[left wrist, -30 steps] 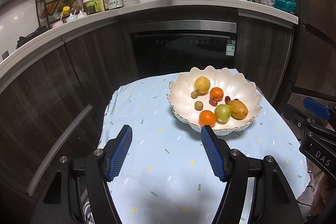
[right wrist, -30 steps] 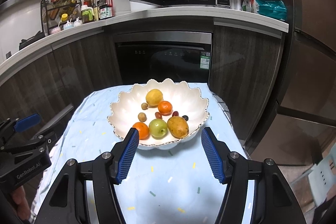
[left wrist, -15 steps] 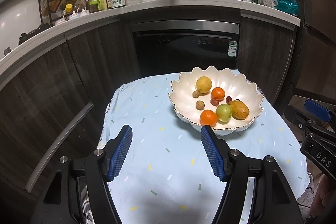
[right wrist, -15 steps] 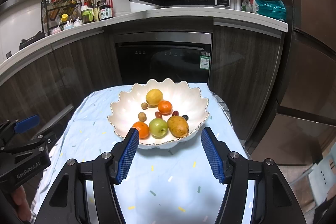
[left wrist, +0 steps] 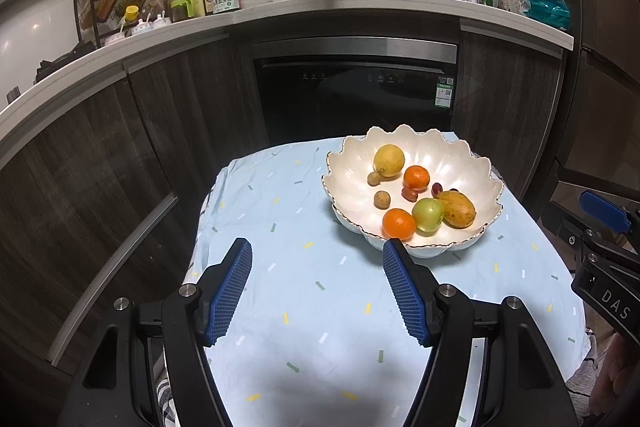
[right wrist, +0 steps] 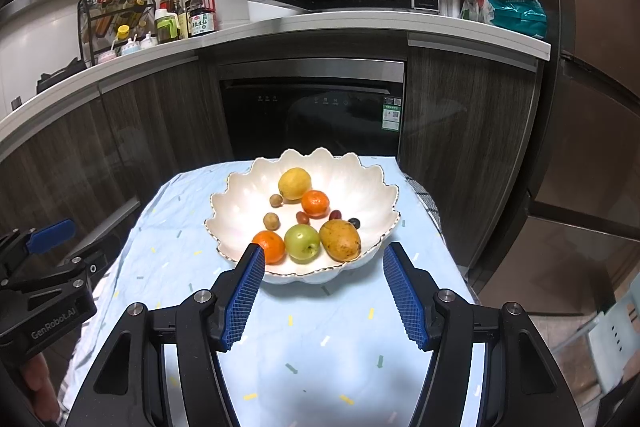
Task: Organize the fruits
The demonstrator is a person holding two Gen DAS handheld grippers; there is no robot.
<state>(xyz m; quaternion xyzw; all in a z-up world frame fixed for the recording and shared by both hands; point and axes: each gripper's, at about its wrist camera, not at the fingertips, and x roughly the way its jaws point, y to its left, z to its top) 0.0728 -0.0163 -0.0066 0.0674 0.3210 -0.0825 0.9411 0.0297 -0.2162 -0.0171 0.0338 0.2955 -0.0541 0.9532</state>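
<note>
Pale-blue cloth (right wrist: 304,339) covers the table under the fruit bowl (right wrist: 236,203), dark kitchen cabinets behind, both claws wide and empty

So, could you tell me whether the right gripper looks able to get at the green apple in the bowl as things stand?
Probably yes. The right gripper stands open and empty just short of the bowl, and the green apple lies near the front rim, uncovered from above. The orange and mango flank it closely.

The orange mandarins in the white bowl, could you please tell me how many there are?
2. One mandarin lies at the near rim of the white bowl beside the green apple; the other sits mid-bowl by the yellow lemon. None seems hidden.
</note>
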